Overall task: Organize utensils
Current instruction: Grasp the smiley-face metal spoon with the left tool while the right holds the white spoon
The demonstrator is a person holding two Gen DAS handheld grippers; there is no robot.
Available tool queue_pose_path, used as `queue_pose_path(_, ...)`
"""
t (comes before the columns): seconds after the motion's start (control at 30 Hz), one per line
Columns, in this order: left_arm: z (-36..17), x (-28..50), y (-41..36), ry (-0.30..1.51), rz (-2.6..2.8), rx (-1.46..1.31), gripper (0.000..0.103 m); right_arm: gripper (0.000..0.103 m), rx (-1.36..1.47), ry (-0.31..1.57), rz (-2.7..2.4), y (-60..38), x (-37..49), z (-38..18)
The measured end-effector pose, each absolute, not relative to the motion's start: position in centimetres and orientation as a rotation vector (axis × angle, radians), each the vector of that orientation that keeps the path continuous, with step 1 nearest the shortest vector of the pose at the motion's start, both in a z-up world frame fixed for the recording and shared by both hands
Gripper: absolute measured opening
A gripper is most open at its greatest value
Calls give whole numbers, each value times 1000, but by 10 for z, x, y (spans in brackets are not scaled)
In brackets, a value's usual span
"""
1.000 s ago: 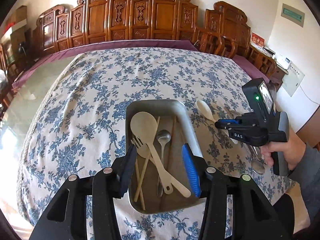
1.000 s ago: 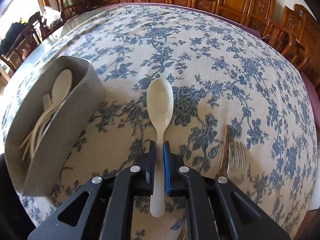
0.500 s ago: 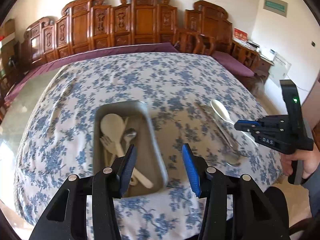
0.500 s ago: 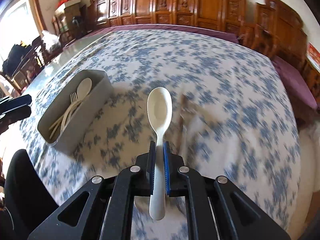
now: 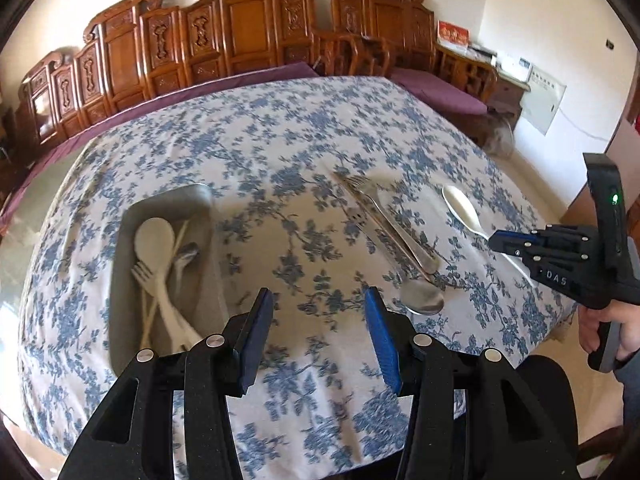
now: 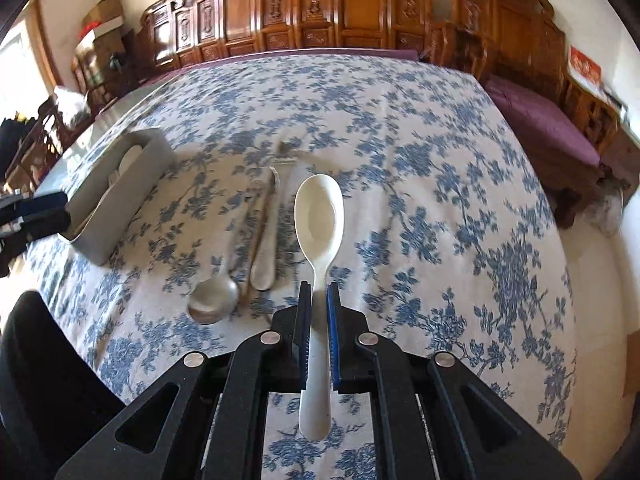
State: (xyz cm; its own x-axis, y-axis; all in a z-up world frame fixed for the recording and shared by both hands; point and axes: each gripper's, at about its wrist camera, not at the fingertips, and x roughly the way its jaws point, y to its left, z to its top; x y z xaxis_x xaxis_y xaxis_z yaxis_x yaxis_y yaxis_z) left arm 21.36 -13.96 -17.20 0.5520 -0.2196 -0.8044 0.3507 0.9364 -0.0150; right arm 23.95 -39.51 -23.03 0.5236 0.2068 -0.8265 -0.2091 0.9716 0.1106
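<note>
My right gripper is shut on the handle of a cream plastic spoon and holds it in the air above the table; it also shows in the left wrist view with the spoon. My left gripper is open and empty, above the cloth to the right of the grey utensil tray. The tray holds a cream spoon, a cream fork, a metal spoon and chopsticks. A metal fork and a metal spoon lie on the cloth.
The table has a blue floral cloth and its front edge is just below my grippers. Carved wooden chairs line the far side, and a purple bench stands at the right. A person's hand holds the right gripper.
My right gripper has lifted the cream spoon off the cloth and pulled back. My left gripper has swung right, from over the tray to the cloth beside it, still open.
</note>
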Motion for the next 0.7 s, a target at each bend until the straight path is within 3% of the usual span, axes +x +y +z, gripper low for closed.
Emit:
queue_pose_path(0.5,-238,258,-223,1082,-367,185,45,9,99,1007,206,-426,243,-240)
queue_pose_path(0.7,-257,275,-233,1139,-337,164,34,9,112,1005,214,-427,243,-239)
